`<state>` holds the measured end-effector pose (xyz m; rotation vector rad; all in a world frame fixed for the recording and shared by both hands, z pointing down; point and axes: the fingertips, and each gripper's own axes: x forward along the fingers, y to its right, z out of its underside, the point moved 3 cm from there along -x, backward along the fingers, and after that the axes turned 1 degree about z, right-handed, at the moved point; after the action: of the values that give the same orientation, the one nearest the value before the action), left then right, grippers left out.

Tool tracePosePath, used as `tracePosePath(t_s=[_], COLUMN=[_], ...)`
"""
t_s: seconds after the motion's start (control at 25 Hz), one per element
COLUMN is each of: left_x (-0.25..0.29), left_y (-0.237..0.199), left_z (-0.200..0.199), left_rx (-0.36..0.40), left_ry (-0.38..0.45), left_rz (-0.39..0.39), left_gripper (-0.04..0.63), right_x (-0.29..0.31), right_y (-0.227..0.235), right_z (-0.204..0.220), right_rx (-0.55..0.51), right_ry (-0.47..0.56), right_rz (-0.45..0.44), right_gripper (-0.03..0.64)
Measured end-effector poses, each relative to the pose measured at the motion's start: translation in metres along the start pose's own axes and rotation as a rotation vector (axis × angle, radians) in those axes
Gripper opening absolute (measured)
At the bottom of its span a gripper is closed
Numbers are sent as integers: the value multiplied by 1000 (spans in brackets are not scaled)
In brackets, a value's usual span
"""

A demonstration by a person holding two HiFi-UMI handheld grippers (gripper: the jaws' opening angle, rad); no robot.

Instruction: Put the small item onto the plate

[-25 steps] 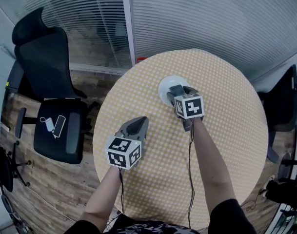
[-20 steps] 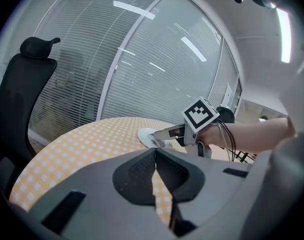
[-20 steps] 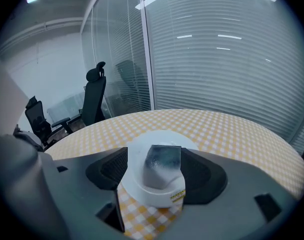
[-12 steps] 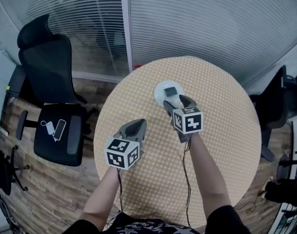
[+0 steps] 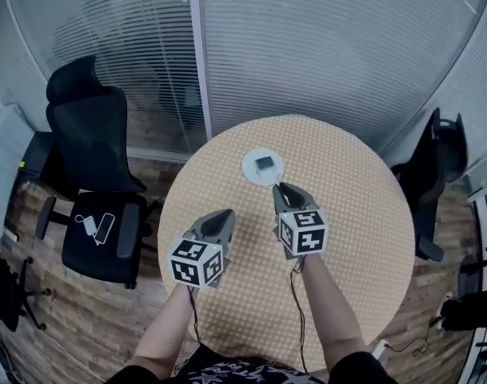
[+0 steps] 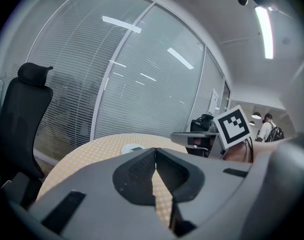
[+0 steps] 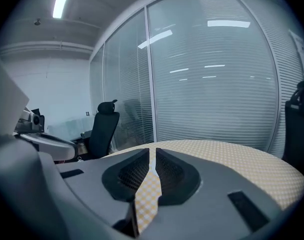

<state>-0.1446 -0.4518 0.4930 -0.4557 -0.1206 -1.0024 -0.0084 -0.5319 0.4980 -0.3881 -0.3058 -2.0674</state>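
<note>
The small dark item [image 5: 265, 163] lies on the white plate [image 5: 253, 171] at the far side of the round yellow-checked table [image 5: 355, 214]. My right gripper [image 5: 286, 191] hovers just nearer than the plate, apart from it; its jaws are closing to a thin slit with nothing between them [image 7: 152, 151]. Over the table's left front, my left gripper [image 5: 224, 216] is shut and empty [image 6: 155, 151]. The plate [image 6: 134, 148] shows low and far off in the left gripper view, with the right gripper's marker cube [image 6: 231, 125] to its right.
A black office chair [image 5: 91, 158] stands left of the table, with a phone and charger [image 5: 95, 226] on its seat. Another dark chair [image 5: 435, 166] stands at the right. A glass wall with blinds [image 5: 307, 46] runs behind the table.
My right gripper has drawn back from the plate toward me, leaving the small item on it, and its jaws have come together. The left gripper has hardly moved.
</note>
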Motion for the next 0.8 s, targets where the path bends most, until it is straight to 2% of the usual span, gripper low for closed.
tracePosePath(t_s=[0.24,0.44,0.6,0.8], left_x=[-34,-63,-79,-91], left_y=[44,88,121,162], left_z=[-5,-3,5,16], left_rx=[45,82,95,124], left_ry=[23,36,44,40], left_rz=[22,51,84,115], left_gripper=[8,8,8,8], right_x=[-65,-124,-173,-237], right_y=[-11,-25,-35,-54], right_z=[-8,-7,1,36], right_rx=[32,82,51,-37], right_ry=[72,112,121,90], right_rz=[-8,-58,-74,-90], right_gripper=[41,40,40,40])
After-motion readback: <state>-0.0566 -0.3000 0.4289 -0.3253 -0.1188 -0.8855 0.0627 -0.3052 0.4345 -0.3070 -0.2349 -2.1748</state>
